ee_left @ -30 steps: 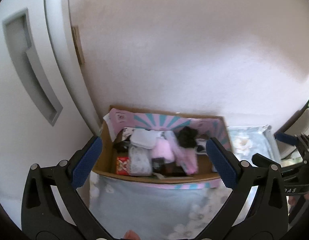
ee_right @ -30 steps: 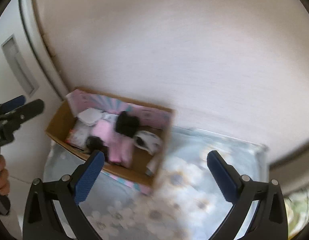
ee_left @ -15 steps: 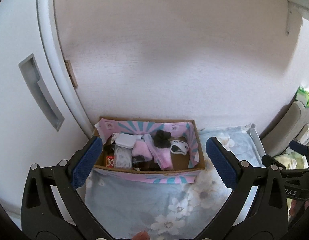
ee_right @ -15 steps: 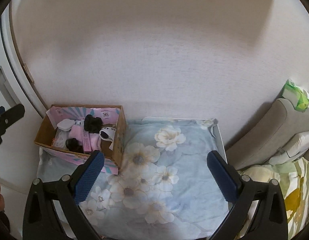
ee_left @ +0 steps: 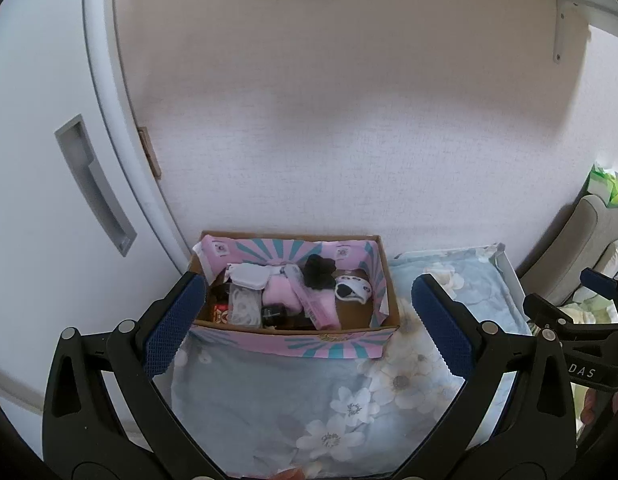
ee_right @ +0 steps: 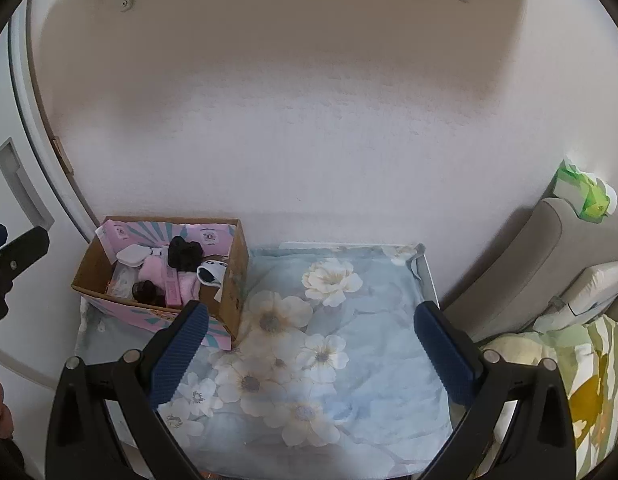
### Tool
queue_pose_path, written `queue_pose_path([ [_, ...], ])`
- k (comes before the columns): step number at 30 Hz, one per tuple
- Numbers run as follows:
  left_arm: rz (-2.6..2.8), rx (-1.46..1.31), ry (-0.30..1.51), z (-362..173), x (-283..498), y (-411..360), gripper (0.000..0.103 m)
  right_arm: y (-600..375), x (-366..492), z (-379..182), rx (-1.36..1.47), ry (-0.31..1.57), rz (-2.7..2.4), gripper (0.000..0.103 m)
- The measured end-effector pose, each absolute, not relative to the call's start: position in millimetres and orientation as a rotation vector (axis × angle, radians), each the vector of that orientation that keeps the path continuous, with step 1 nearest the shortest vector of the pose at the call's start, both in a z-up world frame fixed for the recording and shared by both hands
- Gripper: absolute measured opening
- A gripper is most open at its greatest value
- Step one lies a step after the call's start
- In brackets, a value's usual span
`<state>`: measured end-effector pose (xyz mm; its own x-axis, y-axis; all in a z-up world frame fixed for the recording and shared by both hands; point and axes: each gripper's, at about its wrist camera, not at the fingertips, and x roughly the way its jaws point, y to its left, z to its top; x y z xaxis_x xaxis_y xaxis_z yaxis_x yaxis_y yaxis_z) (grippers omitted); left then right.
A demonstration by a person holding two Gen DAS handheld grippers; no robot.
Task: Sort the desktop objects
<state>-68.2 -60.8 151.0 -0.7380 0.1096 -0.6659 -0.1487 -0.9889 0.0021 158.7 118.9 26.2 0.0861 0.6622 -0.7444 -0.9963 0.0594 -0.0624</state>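
Where the flower-print cloth [ee_right: 333, 360] covers the desk, a cardboard box [ee_left: 297, 326] w/ pink-and-teal printed flaps sits at the cloth's far left corner, against the white wall [ee_left: 349, 120] and just beside a white door w/ recessed handle [ee_left: 95, 184]. Box contents, piled together: white case [ee_left: 248, 276], pink soft item [ee_left: 280, 292], pink flat strip [ee_left: 315, 308], black fuzzy item [ee_left: 319, 270], black-and-white piece [ee_left: 351, 290], dark jar [ee_left: 273, 314], small red pack [ee_left: 222, 314], clear packet [ee_left: 245, 305]. Left gripper [ee_left: 307, 322] hovers in front of the box, blue pads spread wide, nothing btwn them; in its view the pads frame the box. Right gripper [ee_right: 309, 354] hovers over the bare cloth to the right of the box, jaws likewise wide apart and empty. Rest of cloth carries no objects. At far right: beige cushion [ee_right: 529, 256], green-and-white pack [ee_right: 585, 192] on top of it, and yellow-green patterned fabric [ee_right: 589, 392].
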Motion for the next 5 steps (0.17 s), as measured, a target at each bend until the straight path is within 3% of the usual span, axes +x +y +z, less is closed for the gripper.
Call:
queue_pose_path([
  [5,2.825,-1.068,0.082,150.8,-64.6,-62.8,0.103,118.5,155.9,26.7,-0.676,0.619,1.399,0.102],
])
